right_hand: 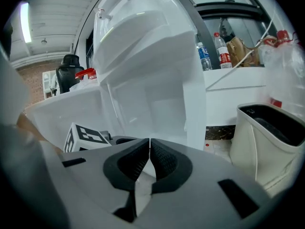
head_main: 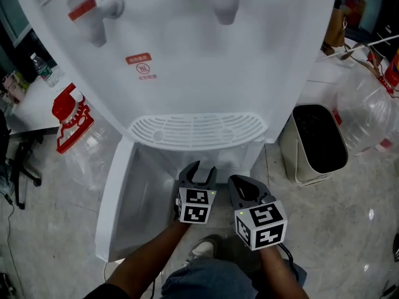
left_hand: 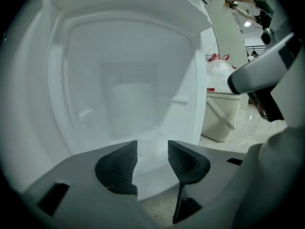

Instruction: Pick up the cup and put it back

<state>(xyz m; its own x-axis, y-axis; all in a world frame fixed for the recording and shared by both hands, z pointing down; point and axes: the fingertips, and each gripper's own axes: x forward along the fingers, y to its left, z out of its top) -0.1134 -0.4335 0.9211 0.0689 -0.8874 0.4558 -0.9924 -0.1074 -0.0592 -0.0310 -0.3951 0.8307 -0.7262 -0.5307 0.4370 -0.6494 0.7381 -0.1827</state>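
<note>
cup: it sits between neither pair of jaws, and no view shows it for certain. the left gripper (left_hand: 152,159) has its jaws parted, with only the white floor of the cabinet (left_hand: 57,94) between the ribbed pads (left_hand: 119,163). the right gripper (right_hand: 148,156) is clenched, pad tips meeting on nothing.

in the head view the left gripper (head_main: 198,170) is at lower centre, its tips at the mouth of the open cabinet (head_main: 143,192) under the drip tray (head_main: 196,131) of the water dispenser (head_main: 187,55). the right gripper (head_main: 244,184) is just beside it to the right, in front of the cabinet's right post rather than the opening. a bin (head_main: 318,142) stands at centre right, well apart from both.

what the coming move turns on is what lies straight ahead of the left jaws. in the middle of the left gripper view, deep in the cabinet, there is a pale blocky shape (left_hand: 131,106). it may be the cup, but it is too washed out to tell, and so is the way its long axis runs. if it is the cup, the left hand is the nearer one and already lined up with it, so this looks like either the reach in or the backing off after setting it down.
</note>
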